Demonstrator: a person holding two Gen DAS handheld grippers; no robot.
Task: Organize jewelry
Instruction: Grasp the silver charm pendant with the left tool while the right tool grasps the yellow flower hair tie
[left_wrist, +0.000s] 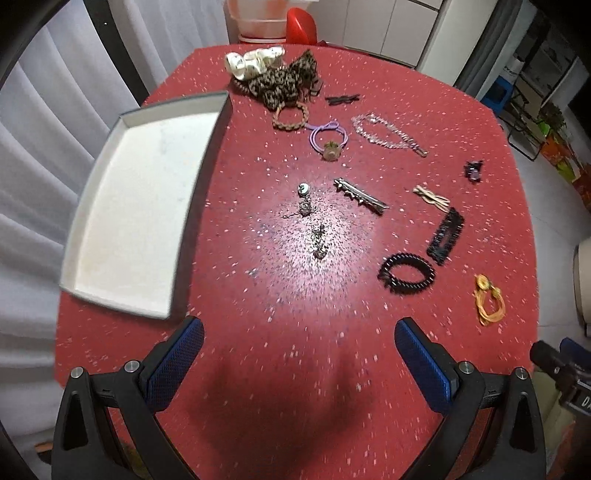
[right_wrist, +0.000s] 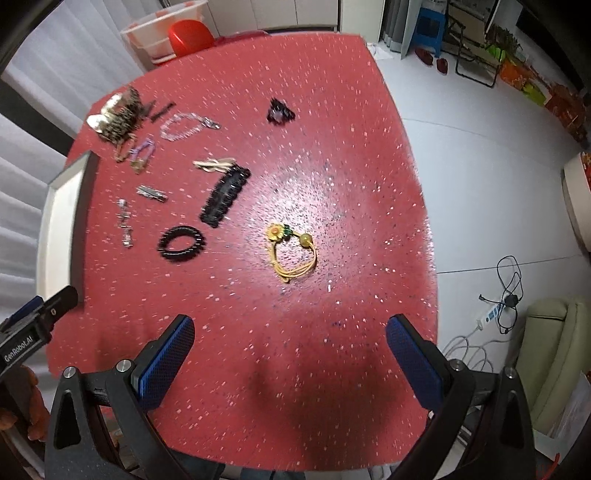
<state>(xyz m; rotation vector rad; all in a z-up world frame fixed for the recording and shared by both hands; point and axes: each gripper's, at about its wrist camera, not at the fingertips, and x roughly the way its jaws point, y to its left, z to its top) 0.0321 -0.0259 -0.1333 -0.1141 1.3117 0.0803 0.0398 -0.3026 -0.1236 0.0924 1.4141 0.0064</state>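
Your left gripper (left_wrist: 299, 354) hangs above the red table (left_wrist: 258, 387), jaws wide apart and holding nothing. At the table's left edge lies the white tray (left_wrist: 140, 206); to its right two small silver charms (left_wrist: 308, 218), then a metal hair clip (left_wrist: 360, 195), a black coil band (left_wrist: 406, 273) and a black clip (left_wrist: 445, 234). Your right gripper (right_wrist: 290, 350) is likewise spread and bare, above the yellow flower hair tie (right_wrist: 291, 251). The other tool's body reads "GenRobot.AI" (right_wrist: 18, 349).
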